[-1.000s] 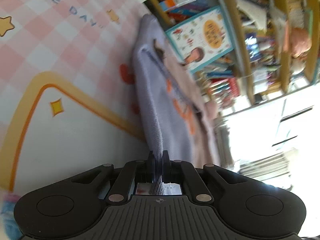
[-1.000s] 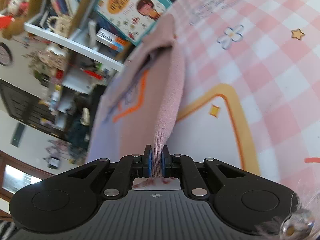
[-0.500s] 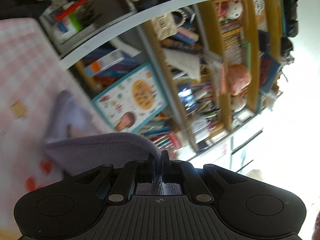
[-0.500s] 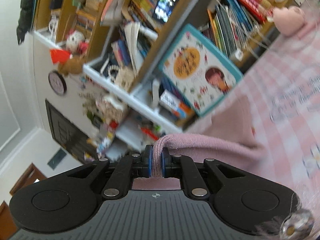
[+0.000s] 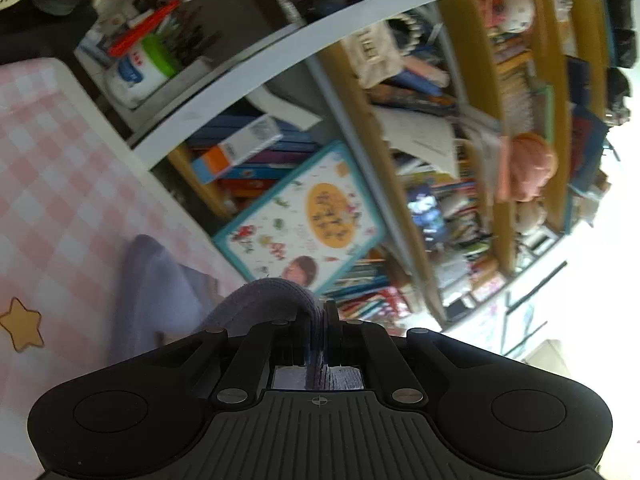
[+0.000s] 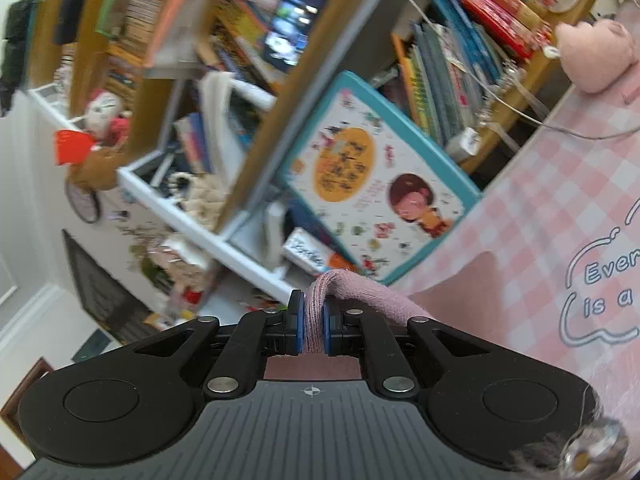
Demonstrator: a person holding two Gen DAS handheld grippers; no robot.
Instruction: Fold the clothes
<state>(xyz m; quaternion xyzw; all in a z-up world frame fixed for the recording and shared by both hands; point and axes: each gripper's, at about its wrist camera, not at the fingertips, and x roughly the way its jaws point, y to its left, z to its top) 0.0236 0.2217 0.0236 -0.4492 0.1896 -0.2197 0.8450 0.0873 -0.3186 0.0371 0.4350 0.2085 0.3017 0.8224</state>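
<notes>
Right wrist alone shows lettering beside the gripped sweater.

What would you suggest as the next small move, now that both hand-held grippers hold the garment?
Probably carry both edges forward and lower them: the left hand-held gripper and right hand-held gripper each pinch the sweater raised above the checked mat.

Shelves: a tall wooden bookshelf packed with books and toys.
Big book: a picture book with a teal edge leans against the shelves.
Cloth: a pink and white checked cover with a gold star.
Light: bright white glare at one side.
Wall: white.
</notes>
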